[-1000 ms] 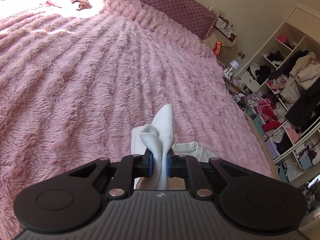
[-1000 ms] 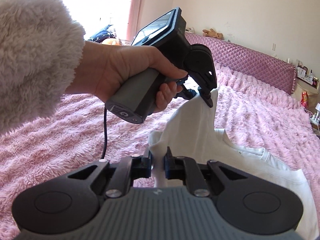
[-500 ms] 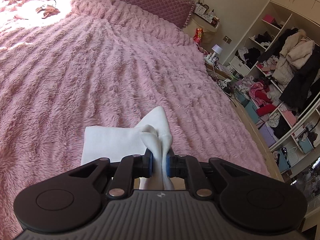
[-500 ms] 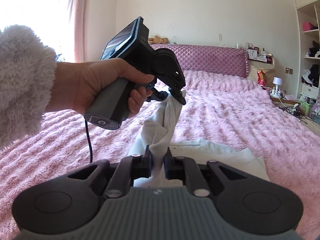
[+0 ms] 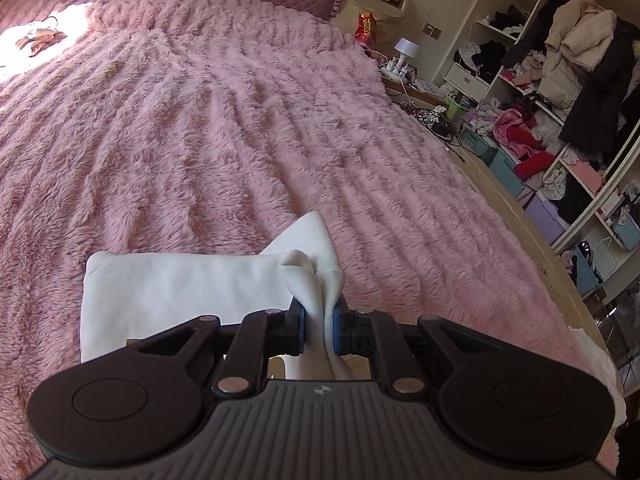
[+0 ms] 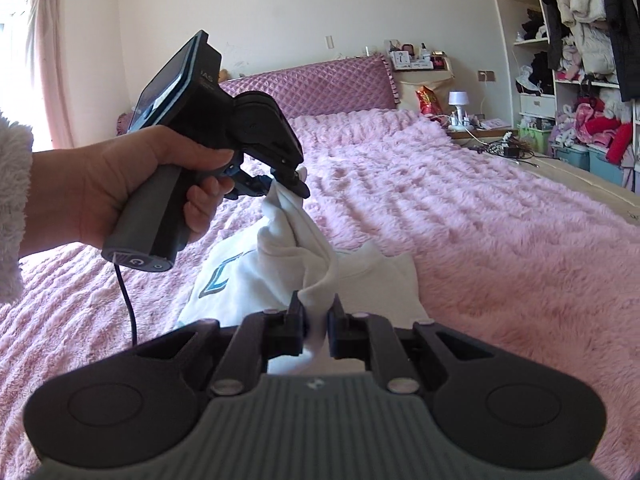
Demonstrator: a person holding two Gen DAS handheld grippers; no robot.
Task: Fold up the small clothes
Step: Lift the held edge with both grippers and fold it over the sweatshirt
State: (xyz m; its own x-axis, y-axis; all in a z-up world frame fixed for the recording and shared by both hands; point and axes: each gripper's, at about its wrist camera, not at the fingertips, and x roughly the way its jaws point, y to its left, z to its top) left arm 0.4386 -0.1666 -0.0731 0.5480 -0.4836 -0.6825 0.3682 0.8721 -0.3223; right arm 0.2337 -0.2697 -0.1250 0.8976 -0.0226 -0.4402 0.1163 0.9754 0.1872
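A white garment [image 5: 176,284] is held above a bed covered by a fluffy pink blanket [image 5: 224,128]. In the left wrist view, the left gripper [image 5: 320,326] is seen at the lower centre of the frame with its jaws closed on a bunched fold of the white cloth; the blue pads [image 5: 302,326] press the fabric from both sides. A flat panel of the garment extends from the jaws toward the lower left of the frame, lying over the blanket.

In the right wrist view, the right gripper [image 6: 318,328] occupies the lower centre, its jaws clamped on another bunched part of the same garment [image 6: 256,280]. The cloth is drawn up from there toward the left gripper [image 6: 290,182], which is held by a hand [image 6: 132,188] in the left-centre of the frame, a fluffy pale sleeve [image 6: 12,208] showing at the left edge. A blue-grey printed mark [image 6: 218,282] is visible on the draped fabric, and a black cable [image 6: 128,304] hangs from the handle.

A quilted purple headboard [image 6: 320,88] is seen across the upper centre, a small white lamp [image 6: 459,100] beside it, and open shelves crowded with clothes [image 6: 580,60] fill the upper right. In the left wrist view, a small object [image 5: 40,36] lies in a sunlit patch at the upper left; what it is cannot be told.
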